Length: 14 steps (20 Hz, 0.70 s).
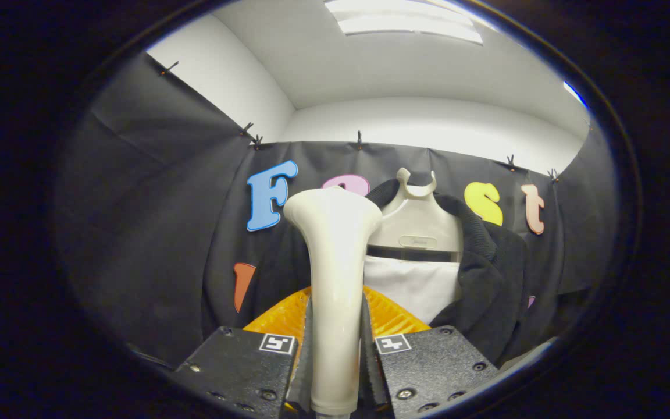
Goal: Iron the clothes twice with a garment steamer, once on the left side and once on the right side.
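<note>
Gripper [335, 343] clamped on the cream-white smooth plastic garment steamer handle [335, 279], both fingers pressing its sides, one on each side of the shaft; steamer stands upright between the fingers, narrow at the grip, flaring to a wider rounded head at the top; small square black-and-white marker tags [277, 343] sit on the finger blocks either side of the handle; orange ribbed plastic piece [396, 317] just beyond the fingers, behind the handle's lower part, what it belongs to cannot be told; beyond the steamer, a black knit jacket with ribbed collar [486, 273] hangs open on a pale cream plastic hanger form with a forked hook on top [416, 224]; white fabric panel [413, 288] shows inside the open front, below the hanger's dark bar; steamer head overlaps the jacket's left edge in view, contact with the fabric cannot be told; black cloth booth wall [154, 233] behind the garment, clipped along its upper edge with small clips [359, 138]; white walls and ceiling with a light panel [405, 23] above.
</note>
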Each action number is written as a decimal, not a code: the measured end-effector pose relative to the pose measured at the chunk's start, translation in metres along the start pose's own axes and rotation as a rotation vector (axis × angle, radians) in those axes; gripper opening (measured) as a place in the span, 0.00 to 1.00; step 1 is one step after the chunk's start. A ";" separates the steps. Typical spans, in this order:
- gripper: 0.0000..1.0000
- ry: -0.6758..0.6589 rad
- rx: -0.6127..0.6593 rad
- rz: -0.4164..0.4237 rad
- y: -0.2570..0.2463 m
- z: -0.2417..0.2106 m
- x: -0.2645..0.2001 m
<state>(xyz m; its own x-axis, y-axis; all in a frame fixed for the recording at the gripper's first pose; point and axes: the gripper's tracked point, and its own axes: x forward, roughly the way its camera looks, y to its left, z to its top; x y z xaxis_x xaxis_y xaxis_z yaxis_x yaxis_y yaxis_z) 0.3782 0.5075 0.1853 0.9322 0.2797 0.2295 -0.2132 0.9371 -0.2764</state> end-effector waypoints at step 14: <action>0.37 0.131 -0.014 0.009 -0.009 -0.082 -0.050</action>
<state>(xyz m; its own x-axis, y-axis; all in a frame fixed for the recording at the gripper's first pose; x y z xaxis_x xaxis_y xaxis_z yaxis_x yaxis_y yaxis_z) 0.3574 0.4682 0.1000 0.9607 0.2574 0.1035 -0.2182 0.9315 -0.2911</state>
